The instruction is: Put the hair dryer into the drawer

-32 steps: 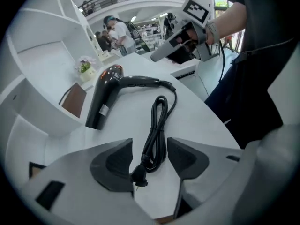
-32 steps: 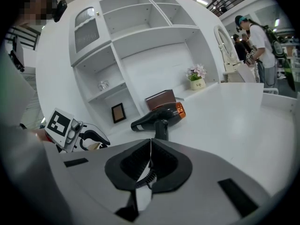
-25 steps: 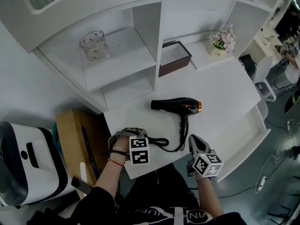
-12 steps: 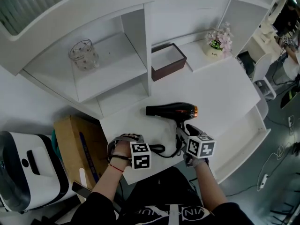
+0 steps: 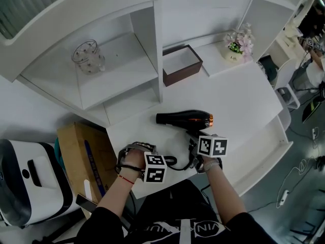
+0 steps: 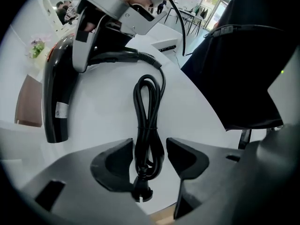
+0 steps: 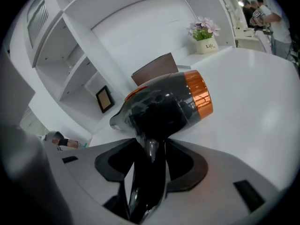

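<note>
Since the earlier frame the right gripper (image 7: 151,158) has come up from the lower right edge of the desk (image 5: 238,98) to the hair dryer (image 5: 185,119). Its jaws now press both sides of the handle (image 7: 149,186). The left gripper (image 6: 149,153) stays at the lower centre, jaws apart, straddling the bundled cord (image 6: 149,102) with a slight gap on one side. The dryer lies on its side at mid-desk, not lifted. We judge the task to be at the grasp stage: the handle is taken, while securing the cord, carrying and placing in the drawer (image 5: 266,151), open at the lower right, are left. Count: one dryer, one cord bundle, one open drawer, two grippers.
</note>
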{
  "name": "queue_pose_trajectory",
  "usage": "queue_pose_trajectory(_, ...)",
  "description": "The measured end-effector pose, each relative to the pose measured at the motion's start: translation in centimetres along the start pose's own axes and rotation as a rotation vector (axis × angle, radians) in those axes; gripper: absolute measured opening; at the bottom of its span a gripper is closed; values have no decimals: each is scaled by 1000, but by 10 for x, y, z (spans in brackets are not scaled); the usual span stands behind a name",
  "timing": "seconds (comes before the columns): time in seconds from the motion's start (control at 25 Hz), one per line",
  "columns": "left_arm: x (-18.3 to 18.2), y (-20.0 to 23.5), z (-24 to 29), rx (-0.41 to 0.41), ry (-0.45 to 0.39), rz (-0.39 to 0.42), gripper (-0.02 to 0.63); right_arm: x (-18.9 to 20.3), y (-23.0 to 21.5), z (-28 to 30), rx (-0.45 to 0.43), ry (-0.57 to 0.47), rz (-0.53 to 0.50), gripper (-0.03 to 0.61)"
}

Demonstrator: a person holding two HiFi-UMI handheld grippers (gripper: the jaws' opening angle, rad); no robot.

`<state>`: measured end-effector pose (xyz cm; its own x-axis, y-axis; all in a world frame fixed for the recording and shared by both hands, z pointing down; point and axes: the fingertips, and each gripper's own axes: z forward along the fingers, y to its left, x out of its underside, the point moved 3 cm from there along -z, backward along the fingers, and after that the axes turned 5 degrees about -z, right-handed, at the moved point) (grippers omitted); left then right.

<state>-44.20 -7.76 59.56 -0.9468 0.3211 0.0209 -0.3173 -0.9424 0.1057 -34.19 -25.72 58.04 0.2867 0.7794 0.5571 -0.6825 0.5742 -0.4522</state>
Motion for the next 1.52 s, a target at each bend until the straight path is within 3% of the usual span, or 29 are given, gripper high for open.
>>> queue_pose_trajectory(0.16, 0, 0, -2, -24, -1, 4, 213, 0, 0, 0, -25, -33, 29, 179)
queue_pose_trajectory(0.24, 1, -4, -3, -31, -36, -21, 176, 1, -1, -3, -22, -46, 40, 179)
queue_pose_trajectory(0.4, 1, -16, -4, -42, -107, -93, 173, 2, -3, -10, -13, -80, 73, 178)
queue_pose_trajectory(0.56, -5, -26, -7, -54, -137, -102, 173, 4, -5, -22, -3, -114, 103, 178)
queue_pose_trajectory(1.04, -33, -41, -24, -122, -174, 17, 172, 29, -22, -88, 77, -247, 207, 178)
queue_pose_trajectory(1.52, -93, -73, -27, -123, -223, 196, 170, 91, -61, -181, 222, -384, 365, 178)
